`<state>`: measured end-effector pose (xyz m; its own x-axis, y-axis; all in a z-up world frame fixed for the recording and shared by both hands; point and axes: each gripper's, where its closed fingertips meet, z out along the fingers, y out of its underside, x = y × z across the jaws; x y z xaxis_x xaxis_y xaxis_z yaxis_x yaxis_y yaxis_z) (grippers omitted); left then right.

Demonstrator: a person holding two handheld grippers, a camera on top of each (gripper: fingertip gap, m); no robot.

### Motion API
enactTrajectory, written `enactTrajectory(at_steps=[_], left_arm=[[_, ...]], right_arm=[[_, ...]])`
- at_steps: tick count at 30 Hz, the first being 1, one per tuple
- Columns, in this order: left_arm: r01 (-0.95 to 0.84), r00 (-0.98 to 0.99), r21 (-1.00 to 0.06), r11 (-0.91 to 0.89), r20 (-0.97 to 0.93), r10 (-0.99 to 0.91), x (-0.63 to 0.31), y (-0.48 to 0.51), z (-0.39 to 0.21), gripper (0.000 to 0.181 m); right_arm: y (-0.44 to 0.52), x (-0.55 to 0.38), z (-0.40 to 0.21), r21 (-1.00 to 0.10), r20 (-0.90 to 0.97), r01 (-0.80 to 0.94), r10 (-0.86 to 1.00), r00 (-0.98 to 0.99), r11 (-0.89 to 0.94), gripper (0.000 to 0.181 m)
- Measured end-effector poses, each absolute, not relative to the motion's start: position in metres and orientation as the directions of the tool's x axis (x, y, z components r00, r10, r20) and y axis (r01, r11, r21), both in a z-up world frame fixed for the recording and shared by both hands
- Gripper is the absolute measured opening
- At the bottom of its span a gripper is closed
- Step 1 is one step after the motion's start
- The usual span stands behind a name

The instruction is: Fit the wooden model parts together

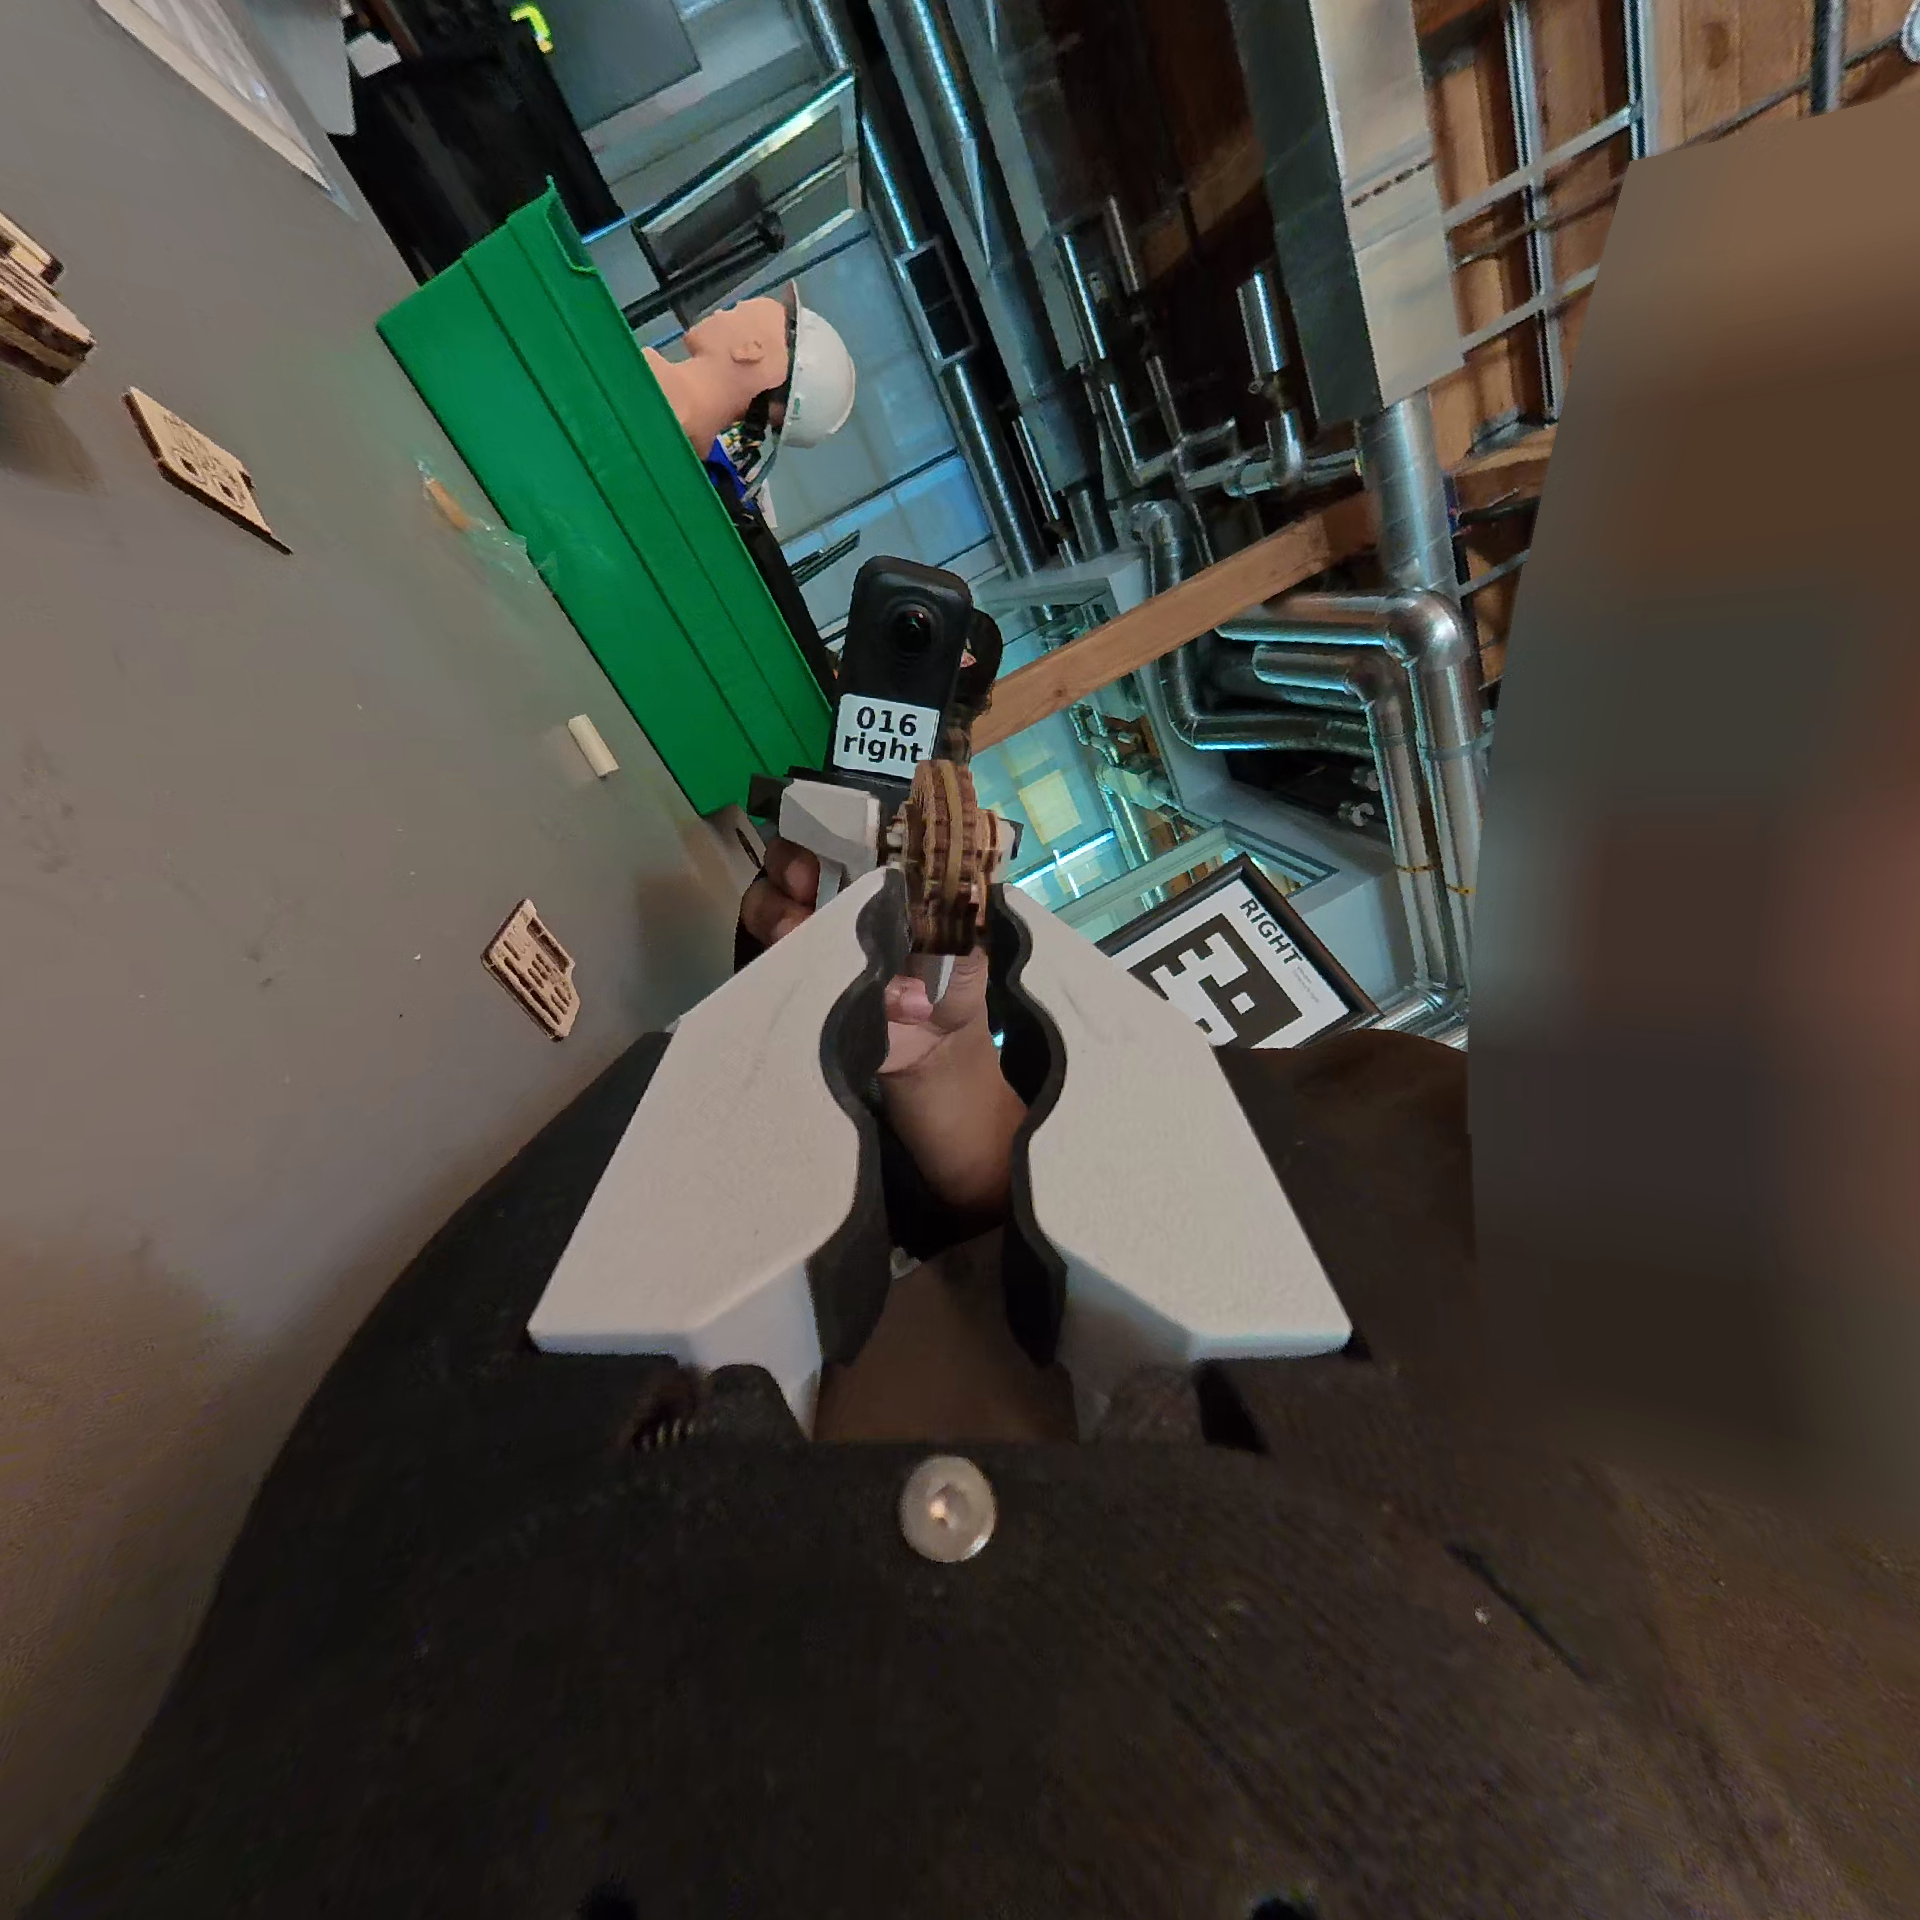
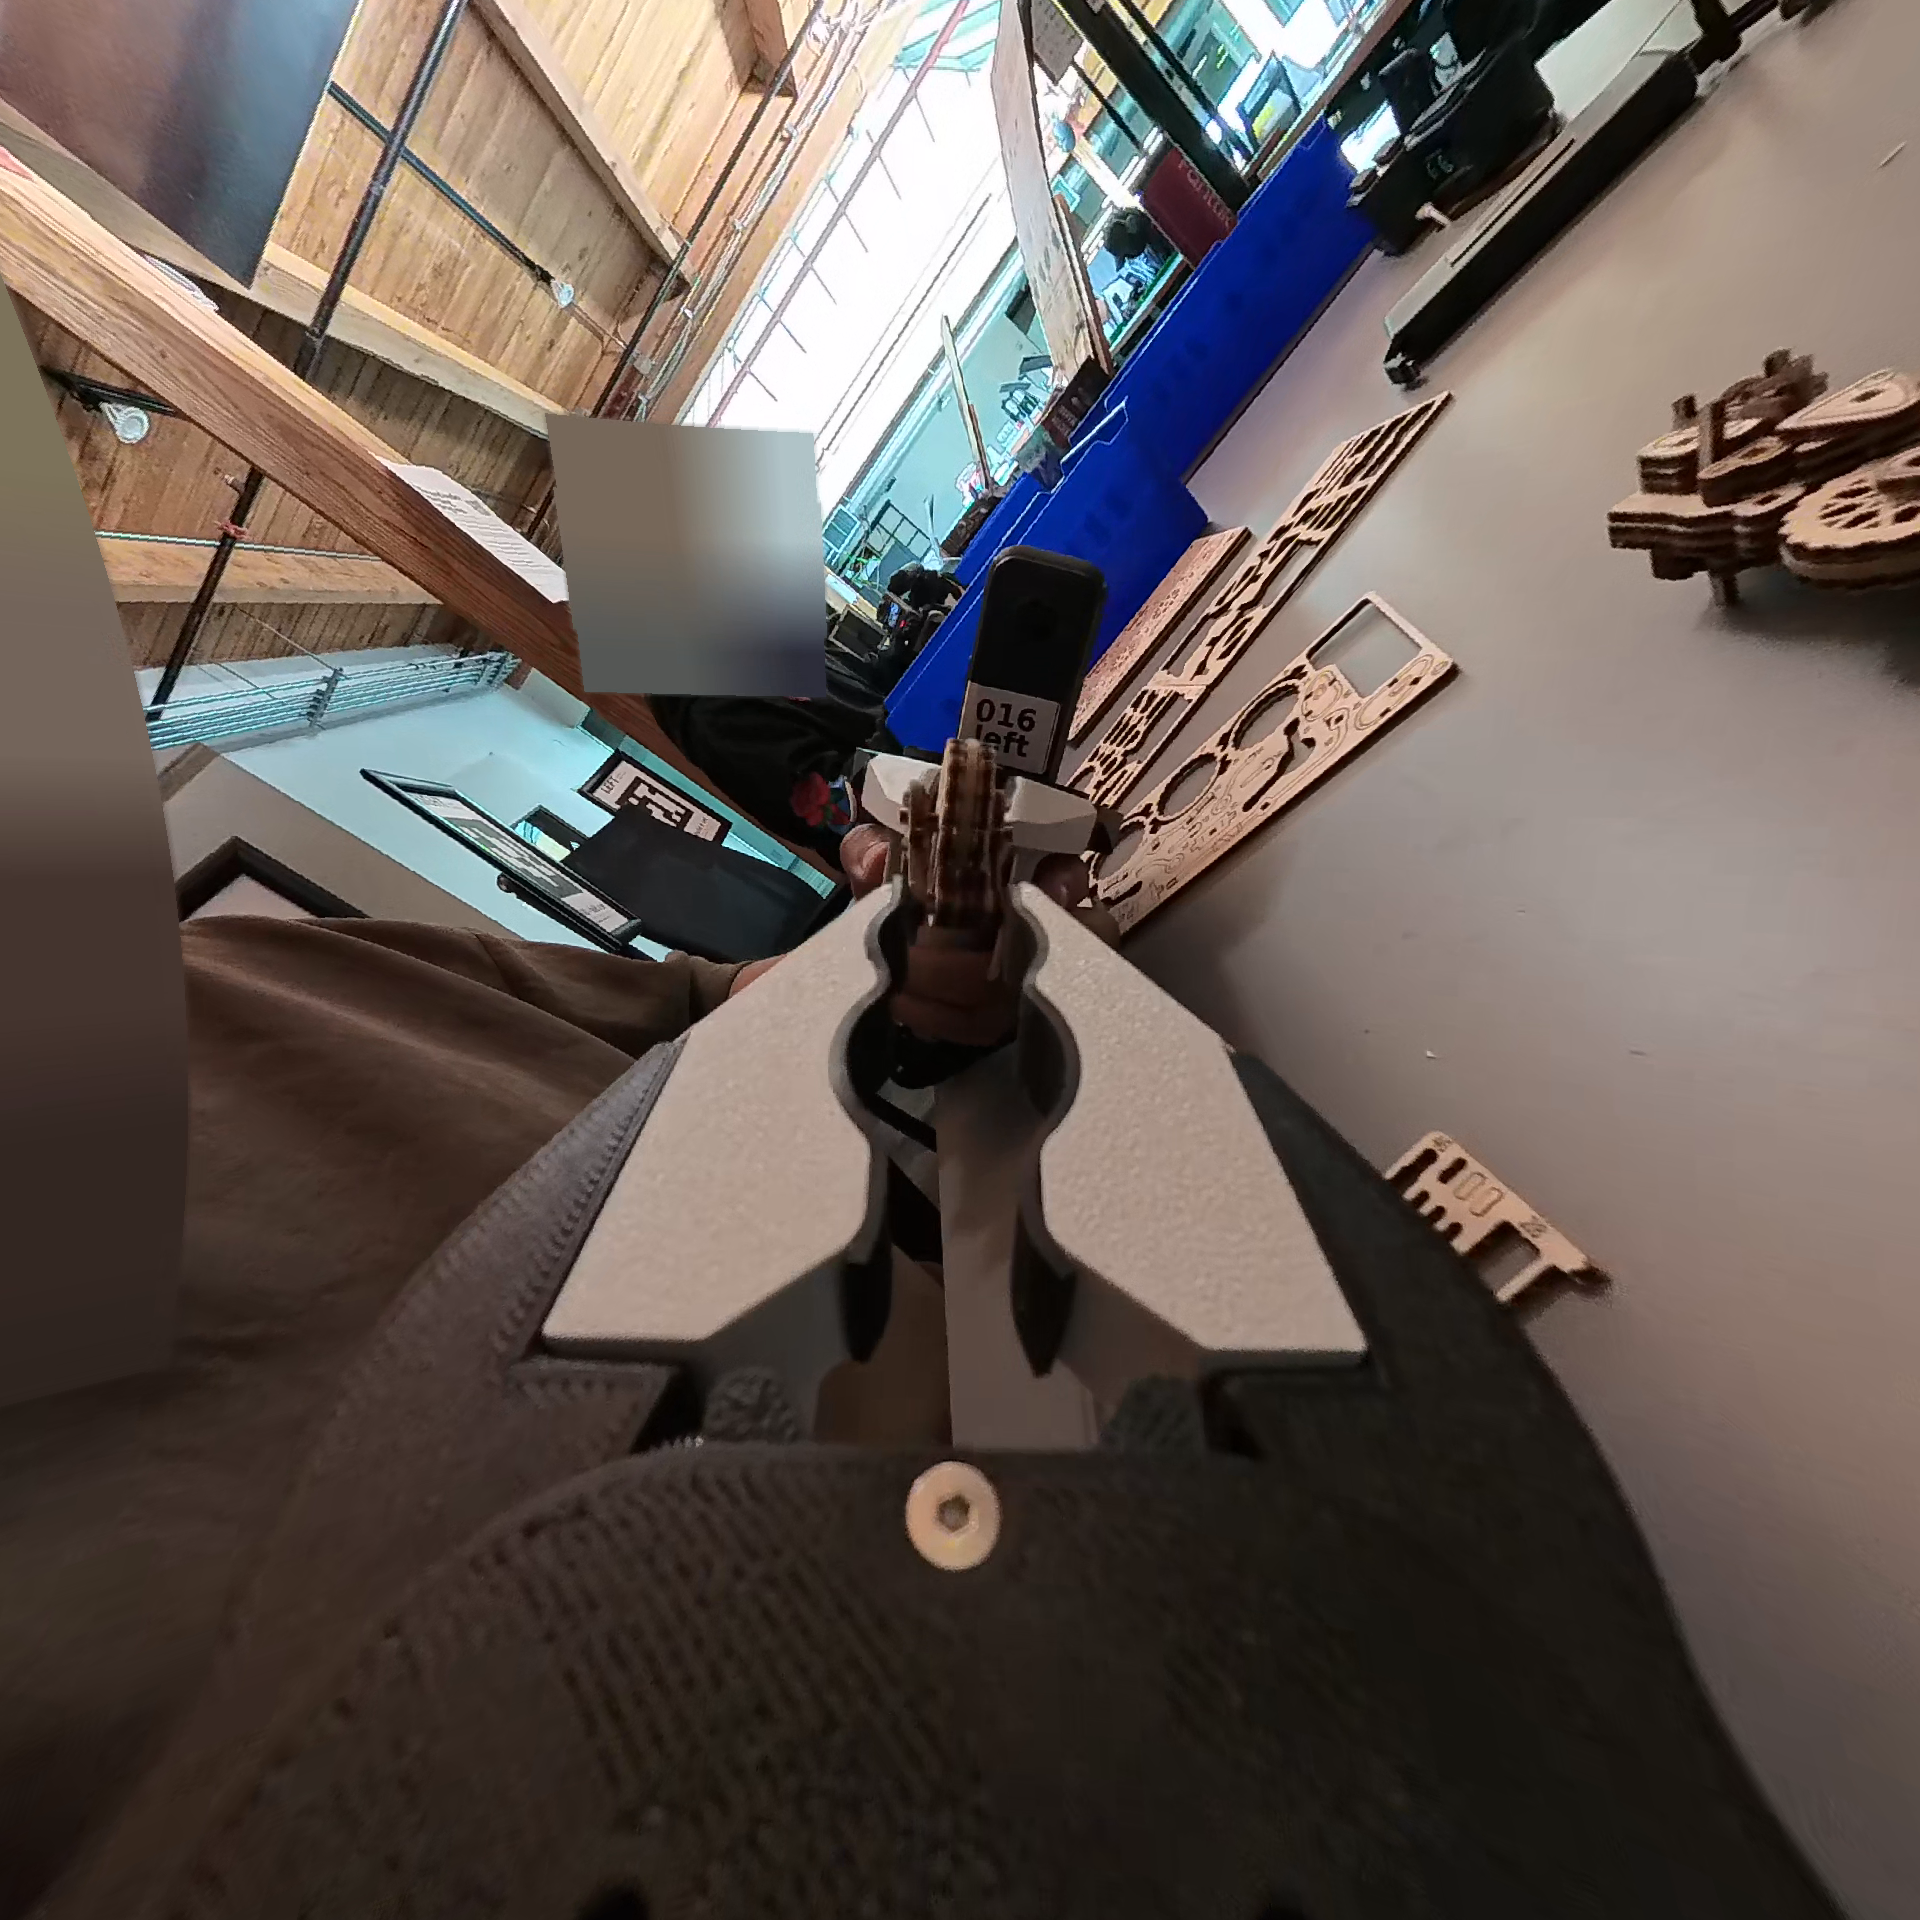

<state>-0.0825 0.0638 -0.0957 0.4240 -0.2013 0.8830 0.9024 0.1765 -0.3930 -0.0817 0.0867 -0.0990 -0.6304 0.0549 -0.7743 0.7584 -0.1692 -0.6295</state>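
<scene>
A small stack of layered plywood parts (image 1: 940, 868) is held in the air between my two grippers, which face each other. In the left wrist view my left gripper (image 1: 945, 894) is shut on its near end; the right gripper (image 1: 831, 826) grips it from the far side, with a hand behind it. In the right wrist view the same wooden stack (image 2: 951, 831) sits in my right gripper (image 2: 954, 906), which is shut on it, and the left gripper (image 2: 1044, 816) is just beyond. The joint between the layers is hidden by the fingers.
On the grey table (image 1: 260, 779) lie loose flat wooden parts (image 1: 530, 966), (image 1: 203, 462) and a green bin (image 1: 582, 468). The right wrist view shows cut-out plywood sheets (image 2: 1247, 769), a partly built model (image 2: 1787, 488), a comb-shaped part (image 2: 1486, 1216) and a blue bin (image 2: 1091, 499). Both grippers' tips are close together, under 4 cm apart. Left tips and right tips are each some 15 cm from the partly built model (image 2: 1787, 488).
</scene>
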Motion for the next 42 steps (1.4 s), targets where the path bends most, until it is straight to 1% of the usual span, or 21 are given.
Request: enactTrajectory(at_steps=[1, 10, 15, 22, 32, 42], left_arm=[[0.901, 0.427, -0.396, 0.176, 0.882, -0.198, -0.083, 0.064, -0.096, 0.015], [0.877, 0.476, -0.452, 0.165, 0.862, -0.172, -0.078, 0.065, -0.095, 0.021], [0.819, 0.57, -0.55, 0.167, 0.814, -0.111, -0.074, 0.069, -0.093, 0.02], [0.698, 0.713, -0.693, 0.18, 0.696, -0.083, -0.064, 0.07, -0.08, 0.015], [0.556, 0.826, -0.808, 0.194, 0.563, -0.022, -0.057, 0.069, -0.071, 0.014], [0.514, 0.852, -0.839, 0.178, 0.523, 0.005, -0.055, 0.071, -0.071, 0.015]], right_arm=[[0.088, -0.082, -0.098, -0.632, -0.772, 0.755, 0.057, -0.633, -0.173, 0.016], [0.093, -0.087, -0.094, -0.665, -0.743, 0.719, 0.081, -0.665, -0.2, 0.015], [0.092, -0.084, -0.09, -0.702, -0.707, 0.685, 0.075, -0.703, -0.193, 0.015], [0.09, -0.073, -0.076, -0.811, -0.574, 0.557, 0.06, -0.817, -0.178, 0.015], [0.089, -0.065, -0.068, -0.877, -0.466, 0.451, 0.061, -0.883, -0.168, 0.015], [0.091, -0.063, -0.066, -0.887, -0.444, 0.43, 0.063, -0.894, -0.167, 0.015]])
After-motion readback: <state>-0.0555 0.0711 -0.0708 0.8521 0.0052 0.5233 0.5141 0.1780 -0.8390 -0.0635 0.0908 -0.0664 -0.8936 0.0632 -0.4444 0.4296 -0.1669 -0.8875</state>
